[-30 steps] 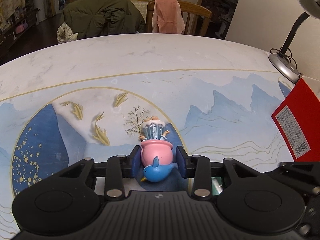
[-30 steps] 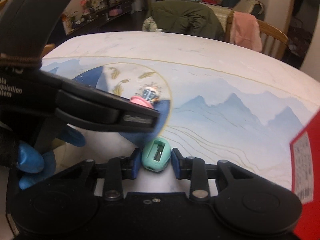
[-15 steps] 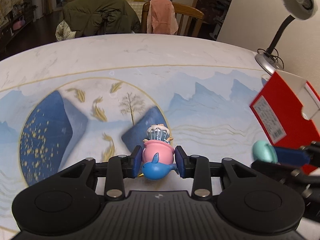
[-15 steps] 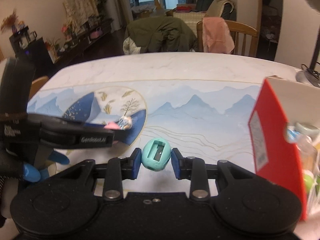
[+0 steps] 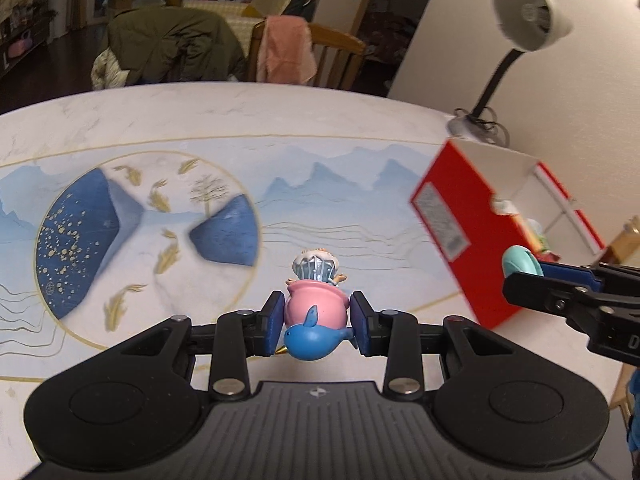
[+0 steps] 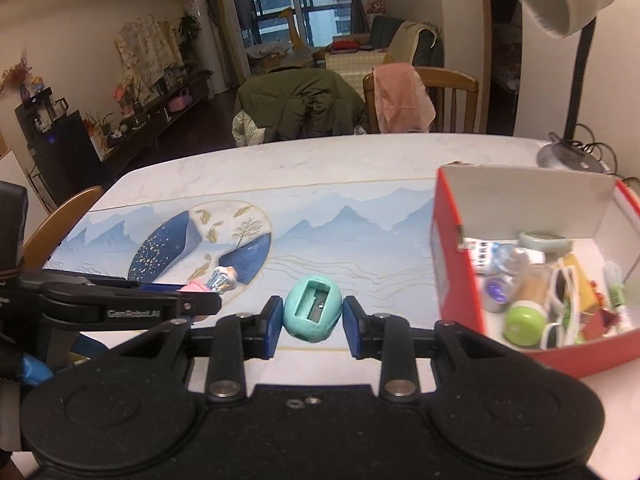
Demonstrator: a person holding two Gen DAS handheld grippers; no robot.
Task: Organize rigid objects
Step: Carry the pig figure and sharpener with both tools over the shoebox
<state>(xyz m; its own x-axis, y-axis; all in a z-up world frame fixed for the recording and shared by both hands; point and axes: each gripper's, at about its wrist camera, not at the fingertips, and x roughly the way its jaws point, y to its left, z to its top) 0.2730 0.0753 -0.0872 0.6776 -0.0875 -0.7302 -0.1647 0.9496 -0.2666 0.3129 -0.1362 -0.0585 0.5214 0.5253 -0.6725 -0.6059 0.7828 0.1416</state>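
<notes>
Tongs both full: left tongs [image 5: 316,318] squeeze a pink-and-blue figurine [image 5: 316,312], right tongs [image 6: 309,322] pinch a teal sharpener [image 6: 313,312], both above the tabletop [image 6: 320,168]. Farther right sits the red box [image 6: 456,280] of odds and ends.

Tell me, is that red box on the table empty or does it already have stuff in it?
Already partly filled. The right wrist view looks into the open red box and shows a jumble: a green round thing, white sunglasses, a marker and more.
</notes>
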